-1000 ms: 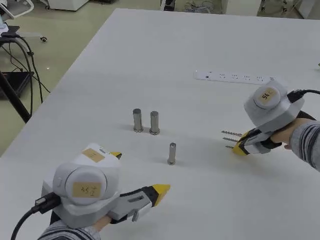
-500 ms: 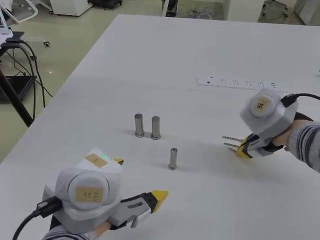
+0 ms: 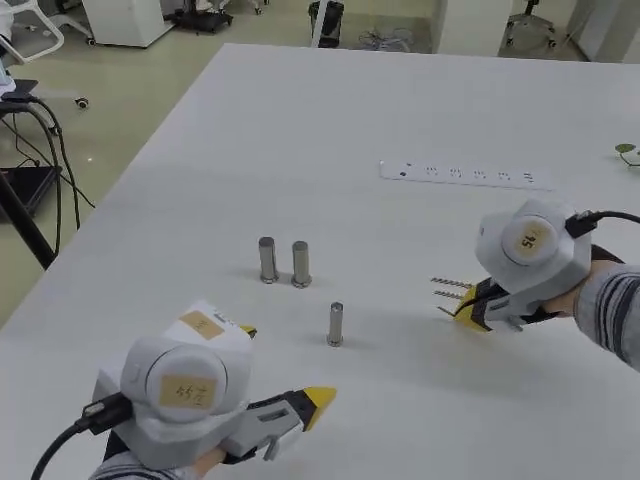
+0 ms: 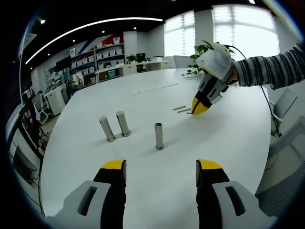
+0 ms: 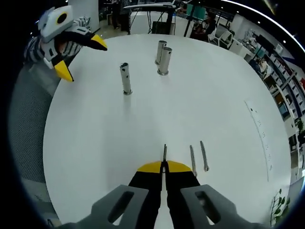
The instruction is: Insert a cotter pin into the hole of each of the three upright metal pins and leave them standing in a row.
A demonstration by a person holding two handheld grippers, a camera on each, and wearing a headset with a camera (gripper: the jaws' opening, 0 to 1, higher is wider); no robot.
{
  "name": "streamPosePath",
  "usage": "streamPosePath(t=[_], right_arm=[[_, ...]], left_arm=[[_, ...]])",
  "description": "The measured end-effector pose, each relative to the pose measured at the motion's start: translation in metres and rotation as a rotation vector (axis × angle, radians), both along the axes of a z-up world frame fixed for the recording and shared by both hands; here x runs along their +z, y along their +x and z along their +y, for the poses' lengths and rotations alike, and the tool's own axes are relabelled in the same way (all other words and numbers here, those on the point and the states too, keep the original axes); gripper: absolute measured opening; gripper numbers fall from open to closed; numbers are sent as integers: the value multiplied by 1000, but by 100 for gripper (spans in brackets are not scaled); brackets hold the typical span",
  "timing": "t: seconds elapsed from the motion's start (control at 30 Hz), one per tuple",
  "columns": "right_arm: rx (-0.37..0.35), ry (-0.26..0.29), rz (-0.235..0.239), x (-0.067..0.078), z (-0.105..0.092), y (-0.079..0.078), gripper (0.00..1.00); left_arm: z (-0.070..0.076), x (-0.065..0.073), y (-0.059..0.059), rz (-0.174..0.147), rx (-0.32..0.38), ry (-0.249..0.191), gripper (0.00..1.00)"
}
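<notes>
Three metal pins (image 3: 301, 263) stand upright on the surface (image 3: 330, 140). The right claw (image 5: 165, 166) pinches one cotter pin (image 5: 165, 151), with two loose cotter pins (image 5: 192, 161) lying just beside it. The left claw (image 4: 161, 167) hangs spread.

"55" sticker (image 3: 188, 392) on left hand-held gripper (image 3: 283, 364)

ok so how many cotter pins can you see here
3. One cotter pin is pinched in the right gripper. The two other cotter pins lie side by side on the table just beside it. None looks hidden.
</notes>
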State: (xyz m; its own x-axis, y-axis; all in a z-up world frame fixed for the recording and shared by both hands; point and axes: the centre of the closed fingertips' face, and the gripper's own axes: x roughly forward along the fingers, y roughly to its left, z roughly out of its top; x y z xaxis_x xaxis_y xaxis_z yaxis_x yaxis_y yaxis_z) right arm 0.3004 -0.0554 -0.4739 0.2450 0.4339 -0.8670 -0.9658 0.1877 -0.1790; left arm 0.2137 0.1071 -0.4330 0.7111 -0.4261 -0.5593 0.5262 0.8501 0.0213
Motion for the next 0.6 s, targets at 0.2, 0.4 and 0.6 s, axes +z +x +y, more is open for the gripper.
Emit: streamPosePath(t=[0.2, 0.4, 0.6], right_arm=[[109, 17, -51, 7, 17, -18, 0], [182, 61, -88, 18, 35, -31, 0], [291, 95, -130, 31, 53, -47, 0]], left_arm=[[-8, 4, -1, 2, -31, -5, 51], [-18, 8, -3, 13, -61, -42, 46], [-30, 15, -3, 32, -80, -123, 38]])
